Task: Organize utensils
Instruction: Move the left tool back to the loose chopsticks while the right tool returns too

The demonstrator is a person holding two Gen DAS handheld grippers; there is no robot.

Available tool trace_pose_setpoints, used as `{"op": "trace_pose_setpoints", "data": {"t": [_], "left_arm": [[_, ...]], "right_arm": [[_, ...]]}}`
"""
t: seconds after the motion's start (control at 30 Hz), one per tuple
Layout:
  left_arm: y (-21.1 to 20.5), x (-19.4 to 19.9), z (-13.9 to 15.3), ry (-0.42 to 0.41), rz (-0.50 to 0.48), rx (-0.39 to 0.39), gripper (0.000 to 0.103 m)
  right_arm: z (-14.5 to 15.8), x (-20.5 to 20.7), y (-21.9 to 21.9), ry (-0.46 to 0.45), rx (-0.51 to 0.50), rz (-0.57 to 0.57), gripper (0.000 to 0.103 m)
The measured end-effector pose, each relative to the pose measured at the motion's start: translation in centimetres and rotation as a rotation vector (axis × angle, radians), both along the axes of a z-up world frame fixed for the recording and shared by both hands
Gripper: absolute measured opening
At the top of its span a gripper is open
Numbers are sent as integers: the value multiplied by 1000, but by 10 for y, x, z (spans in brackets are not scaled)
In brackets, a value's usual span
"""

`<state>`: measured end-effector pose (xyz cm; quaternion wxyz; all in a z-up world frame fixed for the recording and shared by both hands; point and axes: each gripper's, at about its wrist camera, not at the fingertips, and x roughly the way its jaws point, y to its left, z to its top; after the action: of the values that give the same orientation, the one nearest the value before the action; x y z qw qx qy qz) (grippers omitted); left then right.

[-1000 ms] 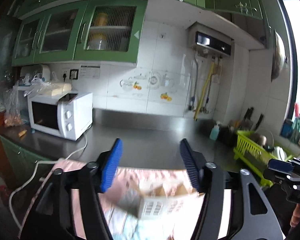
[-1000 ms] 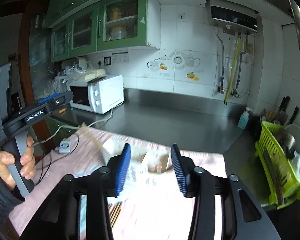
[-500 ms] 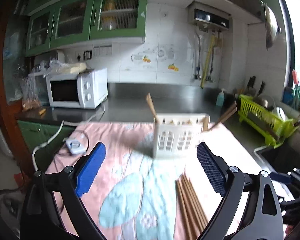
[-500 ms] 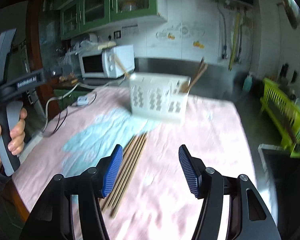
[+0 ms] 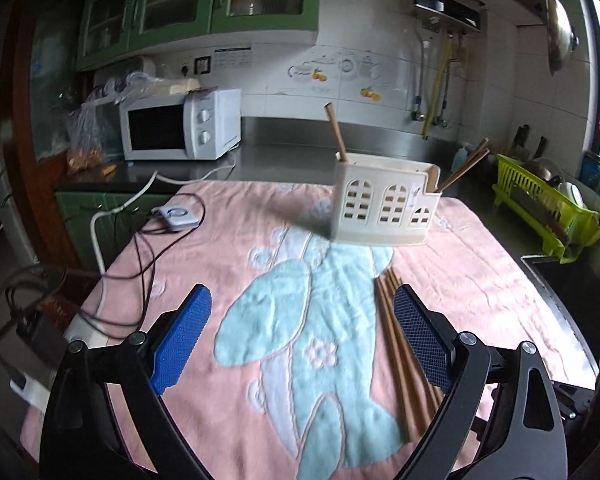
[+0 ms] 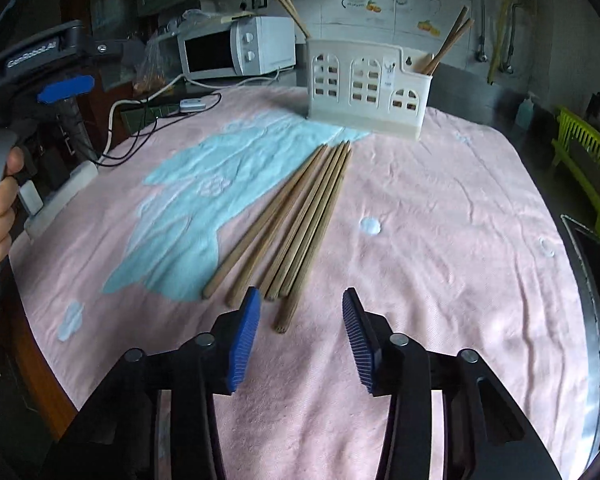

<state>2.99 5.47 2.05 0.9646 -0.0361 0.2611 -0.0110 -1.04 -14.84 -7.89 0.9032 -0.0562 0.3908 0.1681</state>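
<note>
Both grippers dropped toward chopsticks (image 6: 296, 216) pointing at holder (image 6: 368, 88).

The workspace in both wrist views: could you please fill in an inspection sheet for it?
Surface: pink towel with a light blue figure, spread over the table.
Job's things: loose chopsticks lying bunched on the towel; white utensil holder upright beyond them, with a few chopsticks standing in it.
Clutter: small white device at the towel's far left corner.
Grippers: left gripper wide open, empty; right gripper closing, nothing between its pads, just short of the chopstick ends.
Cables: dark cords trailing across the towel's left edge.
Surroundings: microwave, green dish rack, green cabinets.
</note>
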Motion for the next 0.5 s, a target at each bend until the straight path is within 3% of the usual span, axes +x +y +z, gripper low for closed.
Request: {"op": "trace_pose_setpoints", "data": {"t": [0.27,0.5], "left_arm": [[6,-9,-24,59,1,18,92],[-4,-14,-49,124,-43,20,91]], "right_arm": [[-21,9,5,67,-15,4,25],[-22,13,5,62,-43,-10,15]]}}
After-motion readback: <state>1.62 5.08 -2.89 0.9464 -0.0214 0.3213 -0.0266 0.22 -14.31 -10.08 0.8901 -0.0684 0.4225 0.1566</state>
